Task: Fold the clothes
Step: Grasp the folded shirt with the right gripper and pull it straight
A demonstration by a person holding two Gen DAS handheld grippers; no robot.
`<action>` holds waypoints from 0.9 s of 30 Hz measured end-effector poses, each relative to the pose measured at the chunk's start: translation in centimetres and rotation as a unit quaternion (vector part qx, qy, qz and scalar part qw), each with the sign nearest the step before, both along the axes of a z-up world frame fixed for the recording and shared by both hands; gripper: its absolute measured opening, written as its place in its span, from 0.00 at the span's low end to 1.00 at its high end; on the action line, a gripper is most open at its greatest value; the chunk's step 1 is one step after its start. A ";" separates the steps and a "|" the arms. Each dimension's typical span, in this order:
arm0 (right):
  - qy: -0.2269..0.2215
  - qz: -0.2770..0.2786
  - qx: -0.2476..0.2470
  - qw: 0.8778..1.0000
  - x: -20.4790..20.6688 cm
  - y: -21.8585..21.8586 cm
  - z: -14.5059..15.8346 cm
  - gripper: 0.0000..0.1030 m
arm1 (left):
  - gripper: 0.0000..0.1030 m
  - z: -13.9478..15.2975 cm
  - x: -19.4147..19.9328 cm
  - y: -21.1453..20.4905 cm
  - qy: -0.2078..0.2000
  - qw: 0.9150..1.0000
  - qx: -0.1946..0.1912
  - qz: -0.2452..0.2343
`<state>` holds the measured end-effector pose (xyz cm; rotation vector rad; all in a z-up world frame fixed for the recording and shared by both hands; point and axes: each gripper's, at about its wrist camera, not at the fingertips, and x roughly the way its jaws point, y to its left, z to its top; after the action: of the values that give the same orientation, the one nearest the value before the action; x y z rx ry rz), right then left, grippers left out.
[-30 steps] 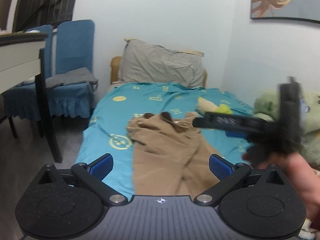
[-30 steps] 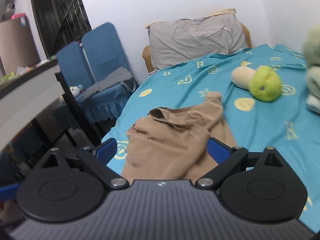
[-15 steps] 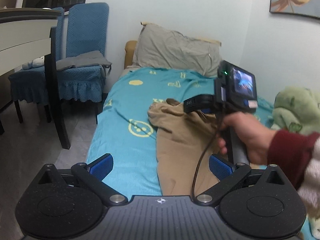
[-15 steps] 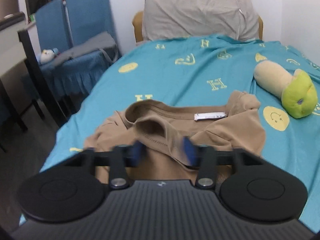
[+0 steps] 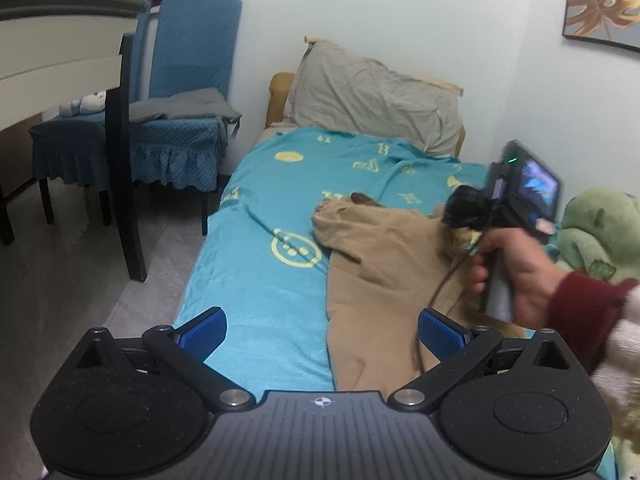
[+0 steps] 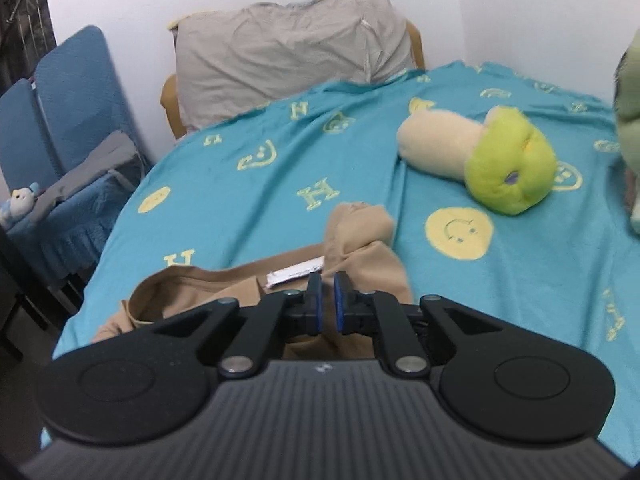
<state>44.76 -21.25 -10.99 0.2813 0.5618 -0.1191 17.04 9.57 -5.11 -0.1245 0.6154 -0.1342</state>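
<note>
Left wrist view, open left jaws above teal bedspread, right jaws pinching tan shirt, grey pillow

Tan shirt, smiley-patterned teal bedspread

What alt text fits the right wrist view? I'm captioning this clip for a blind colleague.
The right gripper, nearly closed, pinches a fold of the crumpled tan cotton T-shirt near its white neck label, on a turquoise bedspread with yellow smiley faces. A cream and lime-green plush toy lies beyond, a grey pillow at the headboard.
</note>
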 end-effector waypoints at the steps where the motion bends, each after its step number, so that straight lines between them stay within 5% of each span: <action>1: -0.006 0.003 -0.002 1.000 -0.5 0.1 0.5 0.10 | 1.00 0.0 0.1 0.0 0.001 1.000 0.001 0.002; 11: -0.062 0.114 -0.057 0.990 -11.7 0.8 11.0 0.13 | 1.00 1.7 -2.1 -1.3 -0.042 0.997 0.058 0.010; 13: -0.077 0.136 -0.066 0.985 -15.3 1.0 12.9 0.29 | 1.00 2.1 -2.9 -1.6 -0.047 0.997 0.055 0.006; 15: -0.095 0.150 -0.053 0.983 -19.3 0.6 14.3 0.92 | 1.00 2.4 -3.4 -1.8 -0.050 0.997 0.052 0.005; 16: -0.107 0.150 -0.039 0.982 -21.4 0.2 14.8 1.00 | 1.00 2.5 -3.7 -1.9 -0.050 0.997 0.053 0.004; 22: -0.119 0.163 0.013 0.979 -31.6 -1.7 15.6 1.00 | 1.00 2.3 -4.7 -2.7 -0.036 0.998 0.042 -0.023; 27: -0.141 0.132 0.046 0.980 -37.2 -4.0 12.1 1.00 | 1.00 0.2 -4.3 -2.8 0.030 0.999 0.014 -0.037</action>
<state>7.58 -25.22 1.12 0.3047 0.3178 0.2012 12.75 6.73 -4.92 -0.0780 0.6809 -0.1945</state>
